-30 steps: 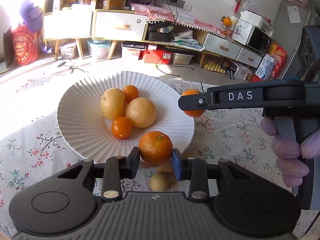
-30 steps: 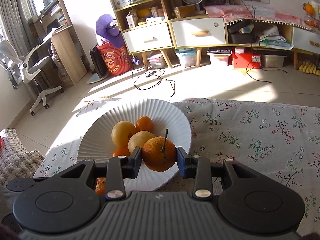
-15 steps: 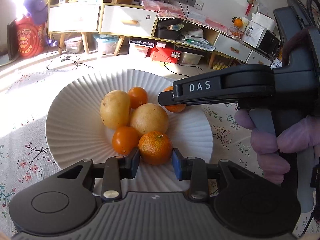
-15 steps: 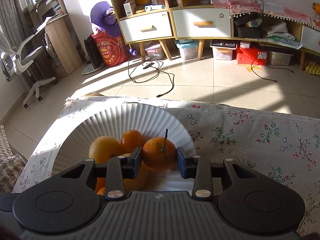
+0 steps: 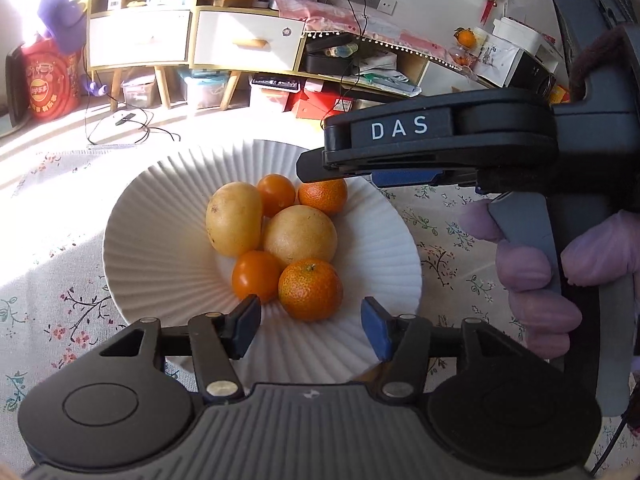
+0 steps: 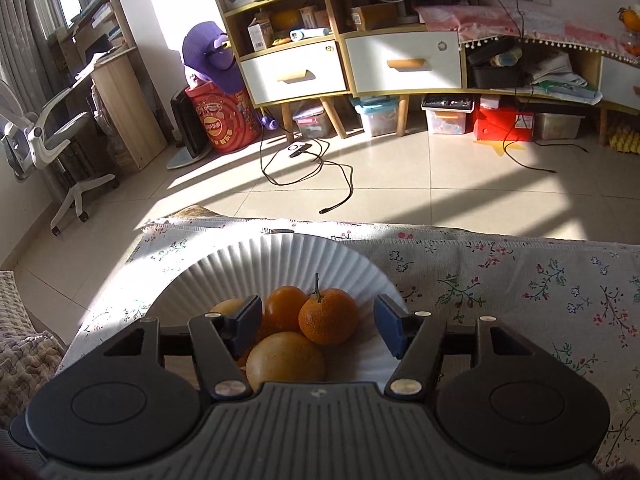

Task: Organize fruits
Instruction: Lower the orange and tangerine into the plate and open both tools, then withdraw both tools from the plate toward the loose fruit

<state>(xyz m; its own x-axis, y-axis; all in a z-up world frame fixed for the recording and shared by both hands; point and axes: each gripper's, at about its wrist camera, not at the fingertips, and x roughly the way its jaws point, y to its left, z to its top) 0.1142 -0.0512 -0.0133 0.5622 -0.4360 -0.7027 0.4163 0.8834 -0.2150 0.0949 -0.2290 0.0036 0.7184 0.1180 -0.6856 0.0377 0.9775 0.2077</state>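
Note:
A white ribbed plate (image 5: 168,240) on the flowered tablecloth holds several fruits: two yellow-brown ones (image 5: 234,224), smooth orange ones (image 5: 256,276) and two tangerines. The near tangerine (image 5: 311,290) rests on the plate between the pads of my left gripper (image 5: 310,330), whose jaws are opening and no longer touch it. The stemmed tangerine (image 6: 328,316) lies on the plate (image 6: 280,256) between the pads of my right gripper (image 6: 318,326), also opening and clear of it. In the left wrist view that gripper's black finger (image 5: 400,144) hangs over the far tangerine (image 5: 324,198).
A gloved hand (image 5: 536,272) holds the right gripper's handle at the right of the plate. The table's far edge (image 6: 440,236) drops to a tiled floor with cables (image 6: 320,176). Shelves, drawers and boxes line the far wall; an office chair (image 6: 44,136) stands at left.
Both grippers have opened and let go of their tangerines, which now rest on the plate. The right gripper moved in over the plate's far side.

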